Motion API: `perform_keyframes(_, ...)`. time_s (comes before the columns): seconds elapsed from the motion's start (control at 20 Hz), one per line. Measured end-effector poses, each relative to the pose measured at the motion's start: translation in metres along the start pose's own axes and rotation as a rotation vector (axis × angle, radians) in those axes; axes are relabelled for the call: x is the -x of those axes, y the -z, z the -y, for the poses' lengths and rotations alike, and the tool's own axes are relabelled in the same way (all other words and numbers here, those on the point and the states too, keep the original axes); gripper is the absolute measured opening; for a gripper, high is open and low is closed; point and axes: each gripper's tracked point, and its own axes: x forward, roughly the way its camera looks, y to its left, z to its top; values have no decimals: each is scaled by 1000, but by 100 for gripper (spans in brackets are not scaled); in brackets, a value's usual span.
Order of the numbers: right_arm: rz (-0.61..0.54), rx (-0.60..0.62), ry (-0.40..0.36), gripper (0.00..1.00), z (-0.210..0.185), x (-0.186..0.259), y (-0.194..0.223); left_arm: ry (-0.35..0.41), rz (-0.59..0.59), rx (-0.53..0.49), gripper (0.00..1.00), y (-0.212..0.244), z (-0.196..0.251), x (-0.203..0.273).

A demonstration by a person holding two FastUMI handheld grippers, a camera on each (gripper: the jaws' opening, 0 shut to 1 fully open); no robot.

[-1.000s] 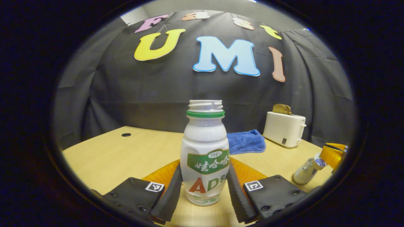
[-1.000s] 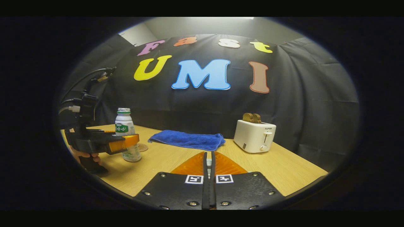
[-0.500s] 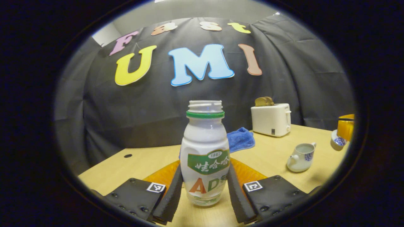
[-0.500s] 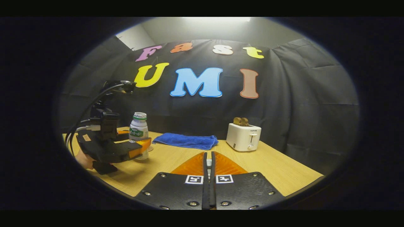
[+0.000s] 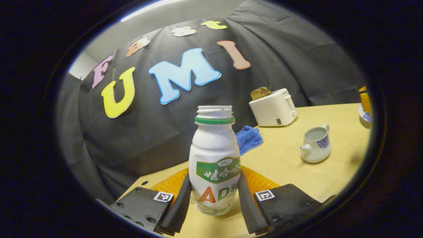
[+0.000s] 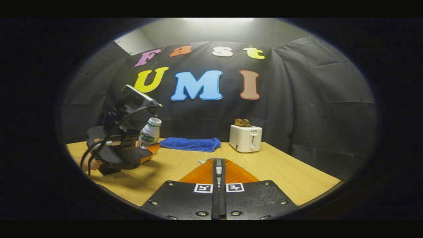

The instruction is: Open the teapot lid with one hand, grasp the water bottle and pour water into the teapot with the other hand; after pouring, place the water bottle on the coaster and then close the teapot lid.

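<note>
A white water bottle [image 5: 214, 158] with a green neck ring and no cap sits between the fingers of my left gripper [image 5: 214, 185], which is shut on it. The right gripper view shows this bottle [image 6: 150, 131] lifted off the table and leaning to the right. The white teapot [image 5: 315, 143] with a blue pattern stands open on the table to the right of the bottle. Its lid [image 5: 364, 116] hangs at the far right edge under my right gripper. In its own view, my right gripper [image 6: 218, 165] has its fingers pressed together, and most of the lid is hidden behind them.
A white toaster [image 5: 272, 107] with toast stands at the back of the wooden table [image 5: 330, 178], also seen as the toaster [image 6: 245, 138]. A blue cloth [image 6: 190, 144] lies left of it. A hand [image 6: 91, 163] holds the left gripper.
My left gripper has lifted the bottle, swung it toward the teapot and started tilting it. The teapot has come fuller into the left gripper view. The right gripper stays shut.
</note>
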Motion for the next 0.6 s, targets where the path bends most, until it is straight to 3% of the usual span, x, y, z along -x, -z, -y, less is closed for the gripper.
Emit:
perform_keyframes(0.05,5,2,5,0,2,4,0,6,2,-39,70,-1,7,-2)
perform_keyframes(0.1,9,6,10,0,5,7,-1,14,7,-74,82,-4,13,-4)
perform_keyframes(0.25,-2,2,31,0,14,14,7,37,16,-161,69,-9,32,-9)
perform_keyframes(0.3,-12,-1,36,0,17,15,11,39,15,-194,82,-10,37,-11)
perform_keyframes(0.4,-20,-2,40,0,19,19,14,49,18,-245,69,-11,47,-14)
perform_keyframes(0.55,-26,-1,53,0,24,24,18,70,21,-297,82,-9,59,-19)
perform_keyframes(0.6,-27,-4,57,0,26,25,18,76,19,-313,82,-8,63,-21)
